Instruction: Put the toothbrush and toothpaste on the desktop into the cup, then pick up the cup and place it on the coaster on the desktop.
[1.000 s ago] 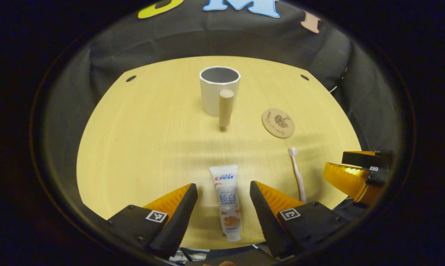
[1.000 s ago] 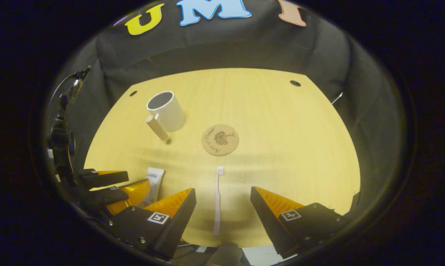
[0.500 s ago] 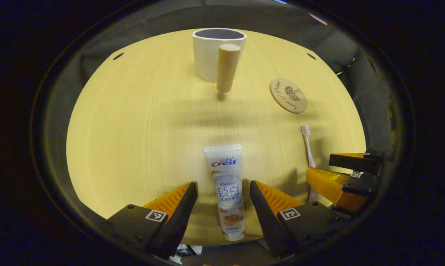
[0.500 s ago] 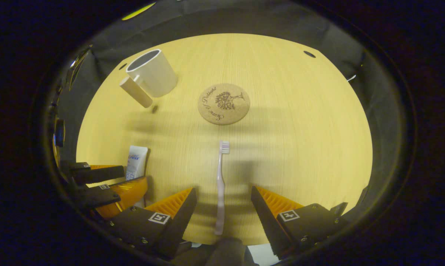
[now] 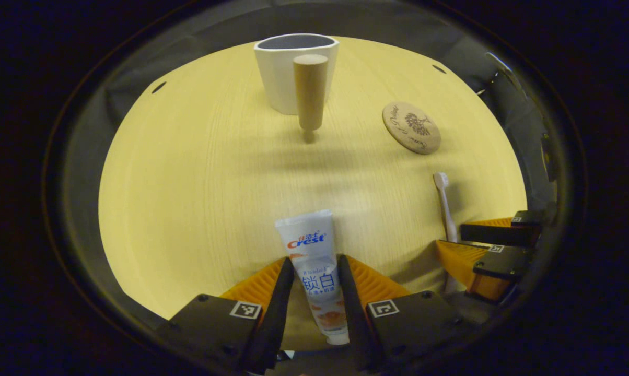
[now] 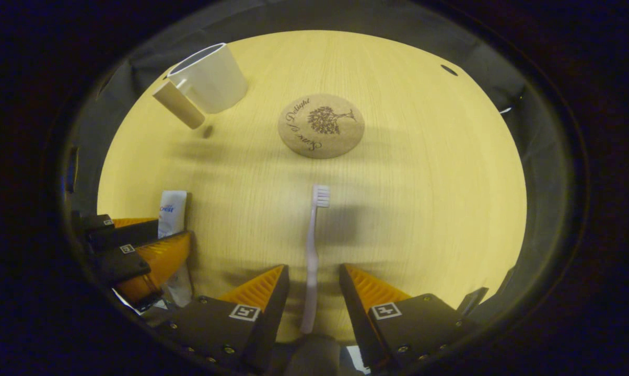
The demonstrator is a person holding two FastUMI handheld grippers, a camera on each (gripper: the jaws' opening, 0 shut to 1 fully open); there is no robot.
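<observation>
My table (image 5: 189,172) is a pale wood-grain top, smooth, with a rounded edge and small dark holes near its far side. Towards the back stands the cup (image 5: 283,73), white, upright, slightly tapered, its round wooden handle (image 5: 310,91) pointing at my left tongs; in the right gripper view the cup (image 6: 212,75) sits far left, handle slanting down-left. The coaster (image 5: 411,127) is a flat cork disc with a dark printed tree, lying apart from the cup; in the right gripper view it (image 6: 321,125) lies straight ahead, just beyond the brush head.

The paste (image 5: 314,271) is a soft white tube, long axis running away from me, crimped end far, cap near. My left tongs (image 5: 312,297) are clenched on its lower half, both fingers touching its sides.

The brush (image 6: 311,261) is thin, pale plastic, bristled head pointing to the coaster, handle towards me. My right tongs (image 6: 312,300) straddle the handle, still a little apart, not gripping. The left gripper view shows those tongs (image 5: 481,250) at its right edge.
</observation>
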